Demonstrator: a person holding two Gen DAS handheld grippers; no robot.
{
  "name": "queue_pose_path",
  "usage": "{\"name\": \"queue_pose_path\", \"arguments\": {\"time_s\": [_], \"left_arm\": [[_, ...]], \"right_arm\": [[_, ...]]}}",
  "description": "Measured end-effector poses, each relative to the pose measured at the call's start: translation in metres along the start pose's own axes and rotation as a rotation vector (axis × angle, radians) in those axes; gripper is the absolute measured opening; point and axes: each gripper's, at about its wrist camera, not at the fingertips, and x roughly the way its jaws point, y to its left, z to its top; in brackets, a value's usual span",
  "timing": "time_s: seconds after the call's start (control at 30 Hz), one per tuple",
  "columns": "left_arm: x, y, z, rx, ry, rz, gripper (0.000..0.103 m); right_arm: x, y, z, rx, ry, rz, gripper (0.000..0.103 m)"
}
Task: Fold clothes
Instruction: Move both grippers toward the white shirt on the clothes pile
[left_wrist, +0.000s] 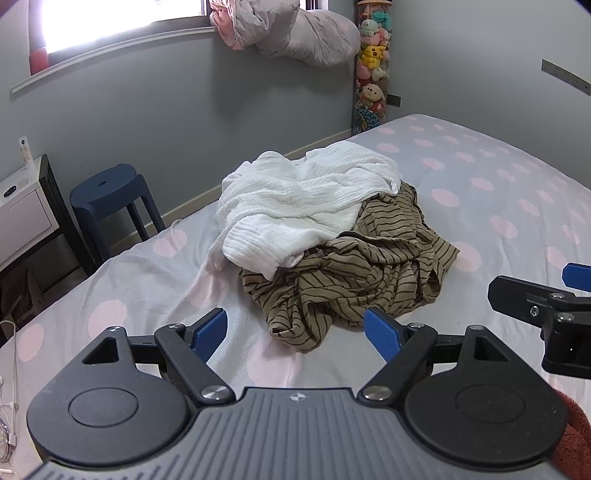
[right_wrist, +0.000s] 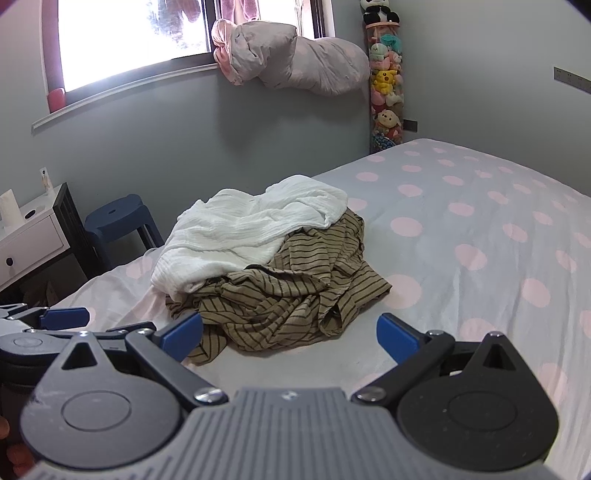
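Clothes, unfolded, nothing done: white crinkled garment (left_wrist: 295, 199) heaped atop brown striped garment (left_wrist: 354, 280) on the polka-dot bed (left_wrist: 498, 192); left gripper (left_wrist: 295, 332) and right gripper (right_wrist: 290, 336) just short of pile, jaws apart, empty.

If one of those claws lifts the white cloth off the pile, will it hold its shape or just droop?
Probably droop: the white cloth lies crumpled in soft folds over the striped garment. It looks thin and crinkled, so likely light. It may drag the striped garment slightly, since the two overlap.
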Motion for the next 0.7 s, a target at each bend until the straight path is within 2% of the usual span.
{"name": "queue_pose_path", "arguments": {"time_s": [0.7], "left_arm": [[0.0038,-0.001,-0.0017,0.001,0.013,0.001,0.081]], "right_arm": [[0.0026,0.0025,-0.0001,0.001,0.008,-0.003,0.101]]}}
